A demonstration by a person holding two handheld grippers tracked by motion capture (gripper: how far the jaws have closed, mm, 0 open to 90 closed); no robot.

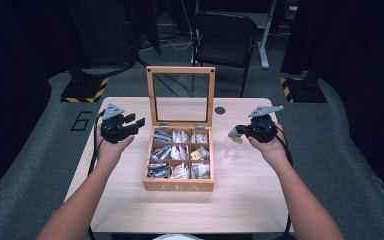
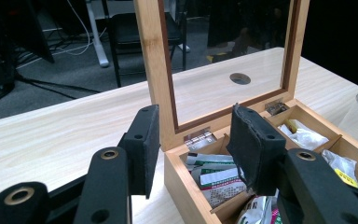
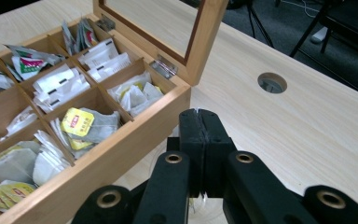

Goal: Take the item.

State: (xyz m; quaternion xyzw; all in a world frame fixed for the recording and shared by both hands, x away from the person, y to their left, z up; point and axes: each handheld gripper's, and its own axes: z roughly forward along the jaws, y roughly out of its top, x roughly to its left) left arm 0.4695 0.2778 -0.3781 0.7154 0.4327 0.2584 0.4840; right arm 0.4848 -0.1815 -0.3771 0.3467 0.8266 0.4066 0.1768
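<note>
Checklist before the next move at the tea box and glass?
1. Lid open and upright: ok.
2. Left tool open, nothing between its jaws: ok.
3. Right tool shut: ok.
4. Bag held in right tool: cannot tell; a pale yellow bit shows at its tip in the high view.
5. Glass upright beside the box, just below right tool: ok.
6. Box compartments stocked with bags: ok.
</note>
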